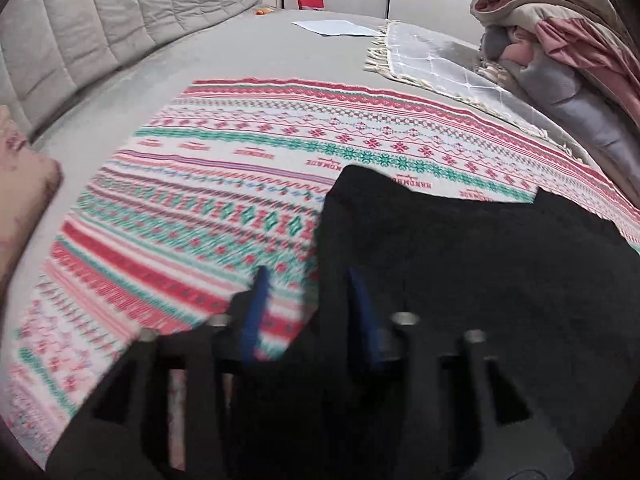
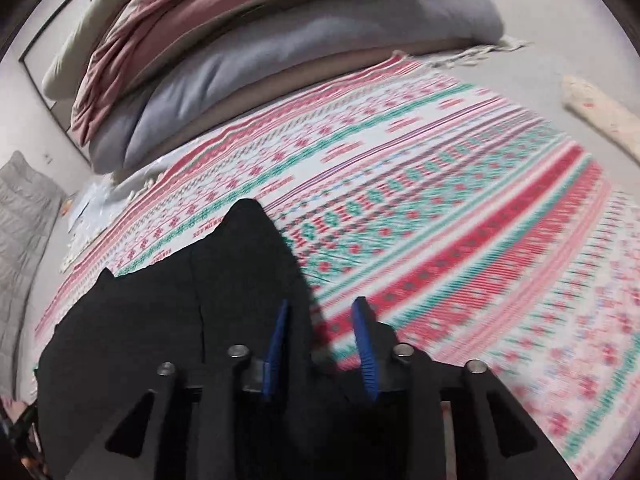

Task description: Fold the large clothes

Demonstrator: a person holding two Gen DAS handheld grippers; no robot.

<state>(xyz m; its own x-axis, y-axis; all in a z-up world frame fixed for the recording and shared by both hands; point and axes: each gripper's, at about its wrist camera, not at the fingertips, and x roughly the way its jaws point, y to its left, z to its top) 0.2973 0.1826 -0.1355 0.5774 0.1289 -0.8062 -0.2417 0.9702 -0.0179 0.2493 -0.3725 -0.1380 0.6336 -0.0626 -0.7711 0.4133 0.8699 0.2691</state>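
A black garment [image 1: 460, 248] lies on a red, green and white patterned blanket [image 1: 248, 152] spread over the bed. It also shows in the right wrist view [image 2: 168, 300]. My left gripper [image 1: 308, 280] has its blue fingers [image 1: 256, 304] apart over the garment's left edge, with blanket and black cloth between them. My right gripper [image 2: 322, 310] has its blue fingers [image 2: 362, 340] apart at the garment's right edge, over the blanket [image 2: 460, 208]. Neither grips the cloth. Both views are blurred by motion.
A pile of folded bedding [image 1: 560, 40] in pink, grey and beige stands beside the blanket, also in the right wrist view [image 2: 240, 40]. A fringed grey throw [image 1: 432, 56], a paper sheet [image 1: 336, 27], a padded headboard [image 1: 100, 16] and a pillow [image 1: 24, 184] lie around.
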